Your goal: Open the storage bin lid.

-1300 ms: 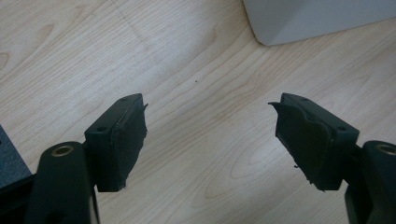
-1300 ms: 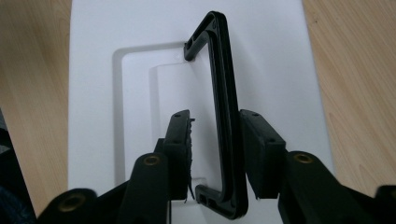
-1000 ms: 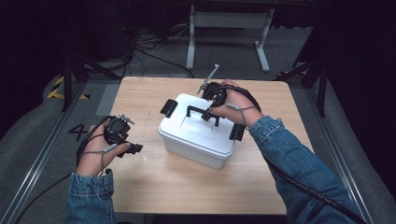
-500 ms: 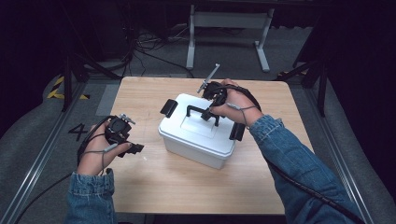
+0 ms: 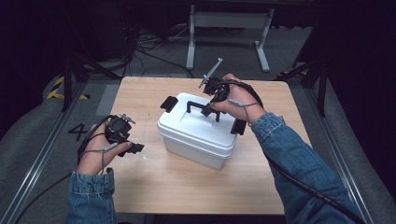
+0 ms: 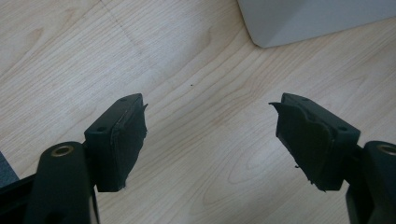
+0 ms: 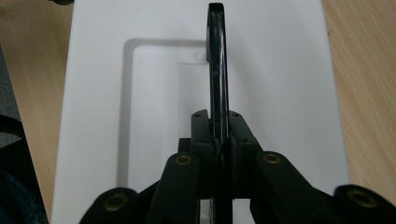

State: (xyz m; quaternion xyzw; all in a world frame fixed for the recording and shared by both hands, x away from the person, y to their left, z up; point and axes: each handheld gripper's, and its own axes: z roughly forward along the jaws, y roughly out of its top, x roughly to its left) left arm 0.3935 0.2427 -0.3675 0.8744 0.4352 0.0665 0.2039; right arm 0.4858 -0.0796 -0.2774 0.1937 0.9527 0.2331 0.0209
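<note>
From the high view I see a white plastic storage box [image 5: 198, 135] sitting near the middle of the wooden surface [image 5: 187, 186], turned at an angle to its edges. Its white lid [image 5: 201, 122] is on, with a black latch [image 5: 168, 103] at the far left end and another black latch [image 5: 238, 127] at the right end. A black carry handle [image 5: 201, 108] stands upright over the recess in the lid. My right tool [image 5: 211, 103] comes down onto that handle from the far side, the hand behind it and a denim sleeve [image 5: 299, 168] trailing to the lower right. My left tool [image 5: 135, 148] rests low over the bare surface to the left of the box, clearly apart from it, pointing toward it.

In the left gripper view, the left tool [image 6: 210, 135] stands wide apart with nothing between its two jaws, just bare wood grain beneath. A corner of the white box [image 6: 317, 21] shows at the top right, well clear of the pads [image 6: 128, 140].

In the right gripper view, the right tool [image 7: 218, 135] is clamped tight on the thin black handle [image 7: 217, 60], which runs straight up the middle, edge-on, pinched between both pads. Below it lies the white lid [image 7: 280, 70] with its rectangular recess [image 7: 163, 93], and wood shows at either side.
</note>
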